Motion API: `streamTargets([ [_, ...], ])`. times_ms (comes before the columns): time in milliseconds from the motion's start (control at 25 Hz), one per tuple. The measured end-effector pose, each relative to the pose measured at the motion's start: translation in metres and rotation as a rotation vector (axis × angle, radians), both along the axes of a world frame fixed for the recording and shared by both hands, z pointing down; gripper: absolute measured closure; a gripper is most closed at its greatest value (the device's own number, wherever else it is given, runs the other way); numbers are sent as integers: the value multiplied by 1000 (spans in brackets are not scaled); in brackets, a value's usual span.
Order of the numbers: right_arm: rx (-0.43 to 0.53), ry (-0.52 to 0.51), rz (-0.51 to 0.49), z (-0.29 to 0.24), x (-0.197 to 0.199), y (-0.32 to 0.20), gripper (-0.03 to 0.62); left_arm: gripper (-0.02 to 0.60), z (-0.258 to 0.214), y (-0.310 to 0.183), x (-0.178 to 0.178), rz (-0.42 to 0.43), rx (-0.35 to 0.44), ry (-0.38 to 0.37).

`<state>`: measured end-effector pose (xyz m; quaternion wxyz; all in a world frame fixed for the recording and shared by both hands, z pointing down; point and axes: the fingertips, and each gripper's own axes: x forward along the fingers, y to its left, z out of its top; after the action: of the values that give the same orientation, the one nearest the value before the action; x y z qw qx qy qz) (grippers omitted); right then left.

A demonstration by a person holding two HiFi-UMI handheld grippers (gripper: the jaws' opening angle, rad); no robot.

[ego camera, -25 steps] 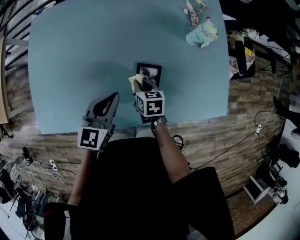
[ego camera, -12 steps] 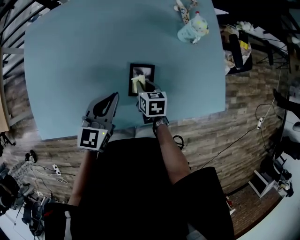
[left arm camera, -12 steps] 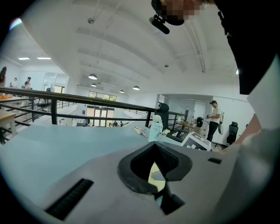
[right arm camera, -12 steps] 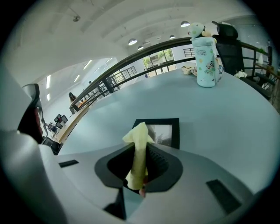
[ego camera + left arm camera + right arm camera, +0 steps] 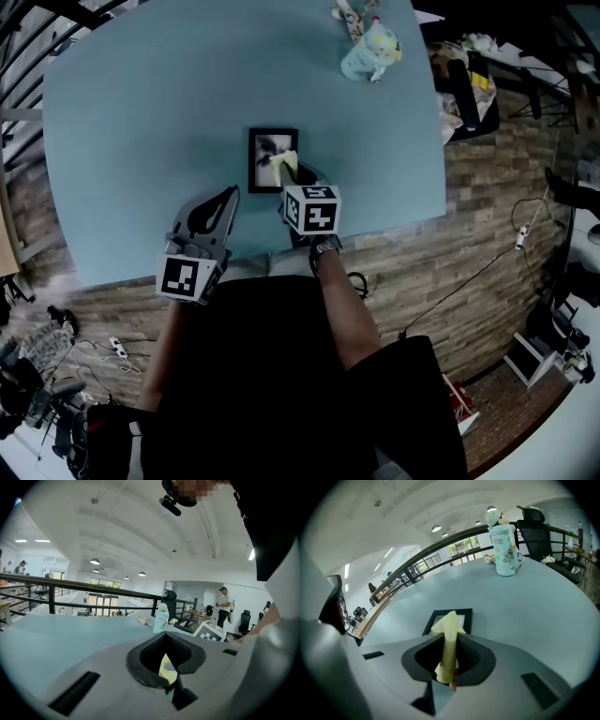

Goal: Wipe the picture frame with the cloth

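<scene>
A small black picture frame [image 5: 267, 150] lies flat on the teal table [image 5: 141, 112], near its front edge. My right gripper [image 5: 292, 173] is shut on a yellow cloth [image 5: 284, 164], whose tip rests on the frame's right half. In the right gripper view the cloth [image 5: 449, 639] stands up between the jaws of the right gripper [image 5: 450, 641], with the frame [image 5: 464, 619] just beyond it. My left gripper [image 5: 229, 193] hovers shut and empty to the left of the frame, apart from it. The left gripper [image 5: 165, 641] shows its jaws closed.
A pale green bottle [image 5: 368, 52] stands at the table's far right, also in view as the bottle [image 5: 504, 550] beyond the frame. A small cloth-like item [image 5: 349, 13] lies behind it. Clutter [image 5: 469, 84] sits off the table's right edge. A railing [image 5: 440, 550] runs behind the table.
The right gripper has carried the cloth across the frame from its left edge to its right half. The left gripper has stayed put.
</scene>
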<state>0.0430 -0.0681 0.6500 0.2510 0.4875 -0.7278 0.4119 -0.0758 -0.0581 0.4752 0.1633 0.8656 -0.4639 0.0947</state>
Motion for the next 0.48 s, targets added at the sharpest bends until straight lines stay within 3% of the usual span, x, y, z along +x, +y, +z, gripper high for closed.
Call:
streamTargets([
  [480, -1, 24, 72, 1, 37, 4, 536, 584, -1, -2, 18, 47, 8, 0],
])
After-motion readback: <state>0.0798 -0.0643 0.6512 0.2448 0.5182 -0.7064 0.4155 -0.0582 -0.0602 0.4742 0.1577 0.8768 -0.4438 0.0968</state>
